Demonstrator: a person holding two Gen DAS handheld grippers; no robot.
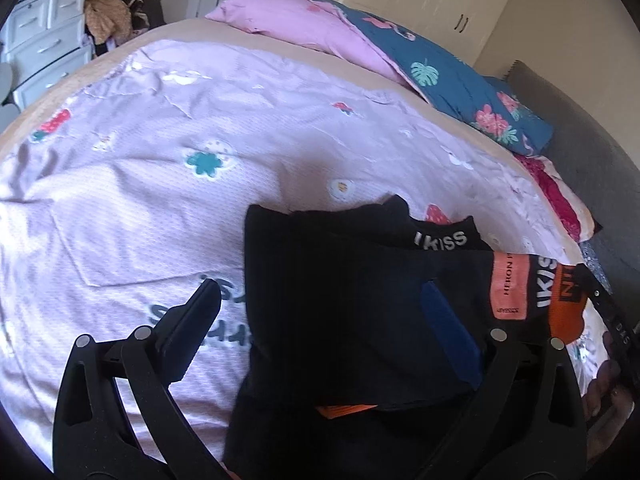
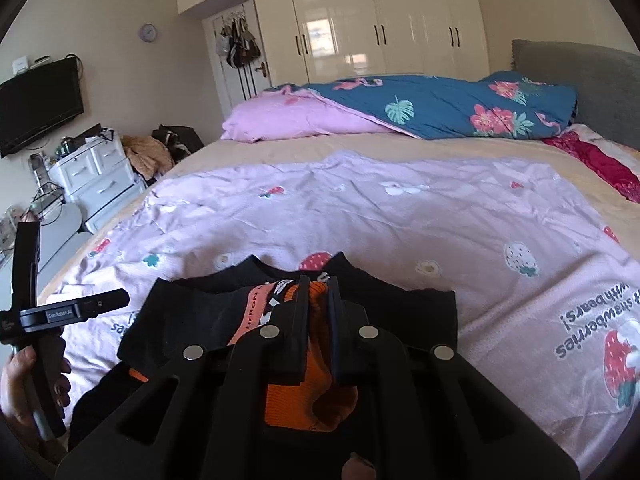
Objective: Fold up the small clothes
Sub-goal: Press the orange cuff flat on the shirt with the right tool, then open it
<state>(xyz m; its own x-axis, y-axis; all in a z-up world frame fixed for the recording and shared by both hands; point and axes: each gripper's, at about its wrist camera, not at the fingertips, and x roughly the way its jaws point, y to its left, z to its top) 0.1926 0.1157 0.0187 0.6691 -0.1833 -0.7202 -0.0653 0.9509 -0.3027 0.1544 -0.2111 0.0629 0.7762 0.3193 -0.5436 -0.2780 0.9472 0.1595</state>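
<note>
While the black garment [image 1: 340, 300] lies at lower centre of the frame on the lilac strawberry blanket [image 1: 160, 184] covering the bed, the right tool [image 2: 318, 292] is pinched narrow on its orange ribbed band [image 2: 304, 396]. Spread wide, the left tool [image 1: 320, 300] straddles the dark cloth; its right finger seems buried beneath a fold, though that is unclear.

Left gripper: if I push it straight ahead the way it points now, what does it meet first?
Most likely the black garment, which already lies between the wide-open jaws of the left gripper. Beyond it is only the pink strawberry blanket. Depth is unclear.
</note>
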